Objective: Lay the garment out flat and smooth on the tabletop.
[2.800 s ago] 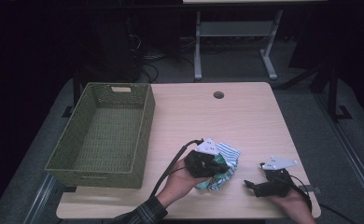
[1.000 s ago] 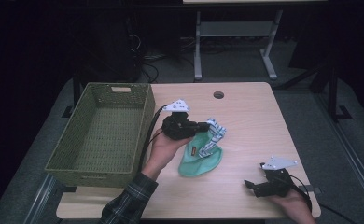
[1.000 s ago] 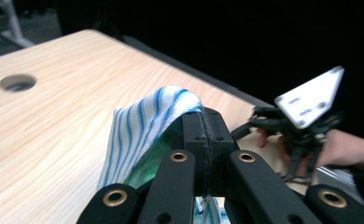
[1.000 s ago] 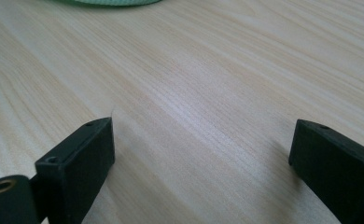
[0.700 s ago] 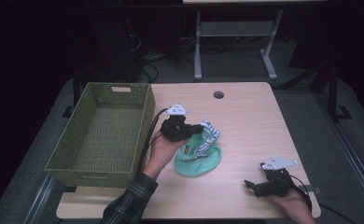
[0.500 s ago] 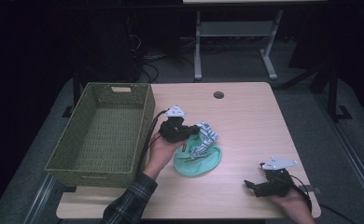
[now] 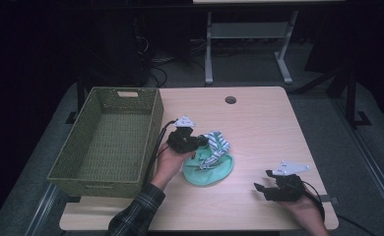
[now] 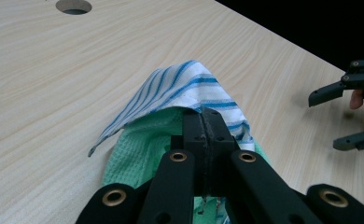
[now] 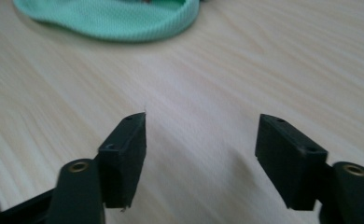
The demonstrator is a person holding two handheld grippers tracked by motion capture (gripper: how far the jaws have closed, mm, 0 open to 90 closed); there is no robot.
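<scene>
Our left tool (image 7: 198,142) is clamped on the striped cloth (image 8: 189,88) at mid-frame, over the green cloth (image 7: 210,169); we should keep that pinch firm. Our right tool (image 9: 201,149), jaws just narrowing on nothing, waits lower right on the desk (image 7: 259,123)

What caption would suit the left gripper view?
Left gripper shut on a striped cloth over green cloth, on a wooden table.

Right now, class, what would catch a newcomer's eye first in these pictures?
Mid-table, the left gripper is clamped on a blue-striped cloth draped over a green cloth. A big green woven basket sits at the table's left edge, while the right gripper rests open, near the front right.
</scene>
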